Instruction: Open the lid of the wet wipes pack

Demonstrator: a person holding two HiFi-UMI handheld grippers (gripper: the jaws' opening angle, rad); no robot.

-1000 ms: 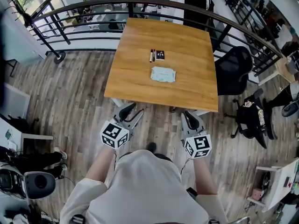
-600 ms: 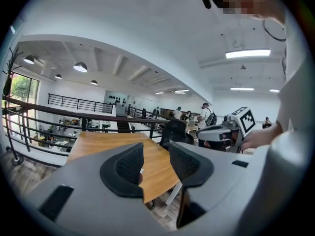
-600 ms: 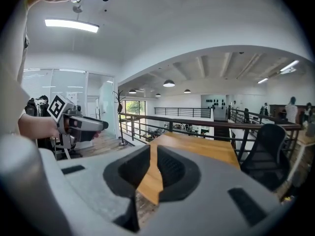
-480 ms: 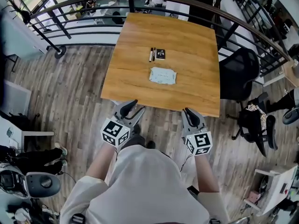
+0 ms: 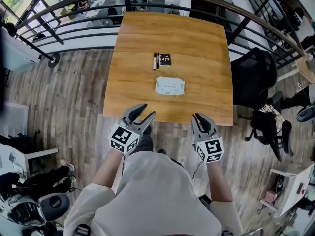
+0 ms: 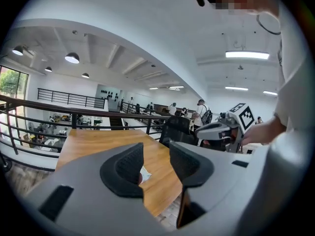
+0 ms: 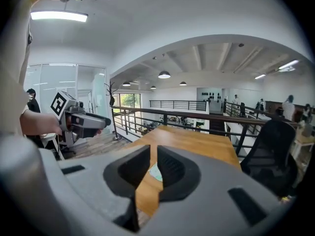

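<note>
The wet wipes pack (image 5: 170,86) lies flat in the middle of the wooden table (image 5: 138,97), pale with its lid down. Both grippers hover at the table's near edge, well short of the pack. My left gripper (image 5: 142,114) is open with nothing between its jaws; in the left gripper view (image 6: 156,149) a corner of the pack (image 6: 144,174) shows between its pads. My right gripper (image 5: 199,118) holds nothing, and its jaws stand only a narrow slit apart (image 7: 153,151), with the pack (image 7: 156,172) showing through the gap.
A pen (image 5: 154,61) and a small black box (image 5: 166,60) lie just beyond the pack. A black office chair (image 5: 251,77) stands at the table's right side. A curved railing (image 5: 74,26) runs behind the table. More chairs and gear sit on the floor at the right.
Both grippers have moved forward together from over the floor to the table's near edge. The pack has not moved, and the jaws look unchanged.
</note>
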